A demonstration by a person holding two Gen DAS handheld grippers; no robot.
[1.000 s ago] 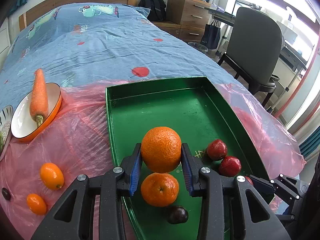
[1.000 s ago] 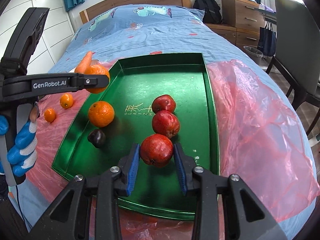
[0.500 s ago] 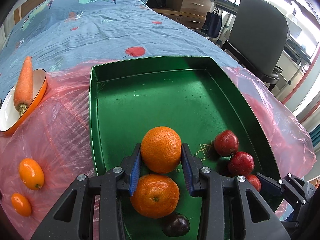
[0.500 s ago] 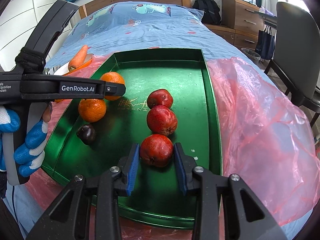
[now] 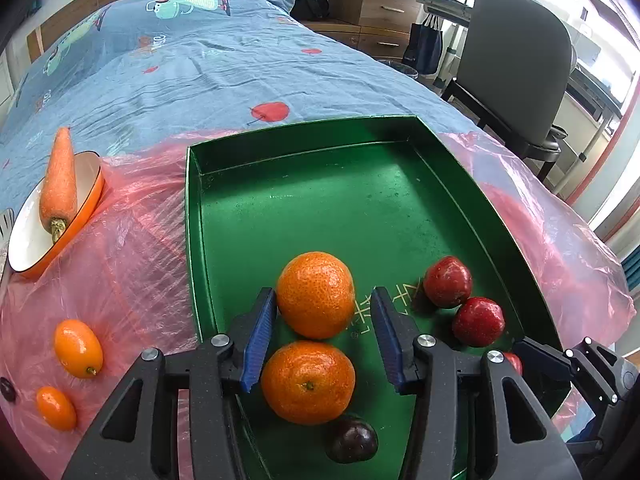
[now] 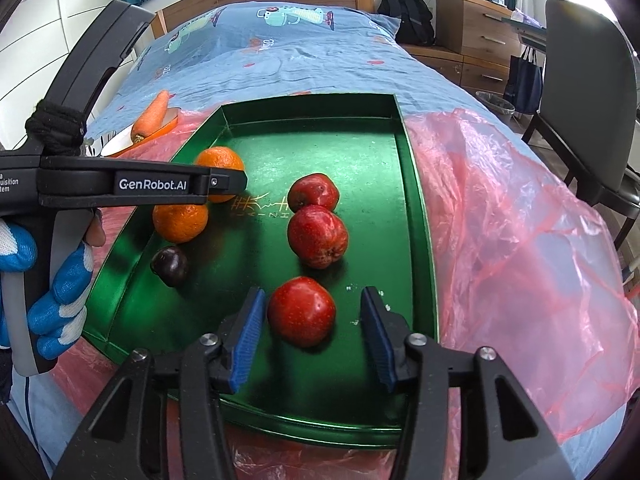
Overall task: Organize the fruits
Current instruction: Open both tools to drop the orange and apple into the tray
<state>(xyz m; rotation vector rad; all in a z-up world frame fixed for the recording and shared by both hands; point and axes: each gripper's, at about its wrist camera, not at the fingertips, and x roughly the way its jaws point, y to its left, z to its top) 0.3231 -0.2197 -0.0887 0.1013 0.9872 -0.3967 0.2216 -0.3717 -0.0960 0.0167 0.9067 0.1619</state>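
Observation:
A green tray (image 5: 304,136) lies on a pink plastic sheet. My left gripper (image 5: 322,292) has its jaws opening around an orange (image 5: 316,276) that rests on the tray floor, and the blue pads stand clear of it. A second orange (image 5: 308,382) and a dark plum (image 5: 354,440) lie just nearer to me. My right gripper (image 6: 313,292) has its jaws opening wide around a red apple (image 6: 302,312) on the tray (image 6: 312,100), with a gap on each side. Two more red apples (image 6: 318,236) (image 6: 314,192) line up behind it.
Left of the tray, a carrot (image 5: 60,176) leans in an orange-rimmed bowl (image 5: 24,240). Two kumquats (image 5: 78,348) (image 5: 56,408) lie on the pink sheet (image 5: 132,260). A gloved hand (image 6: 52,300) holds the left gripper. A grey chair (image 5: 516,60) stands right of the bed.
Both grippers have gone from shut to open. The left let go of the orange and the right let go of the red apple. Both fruits sit on the tray.

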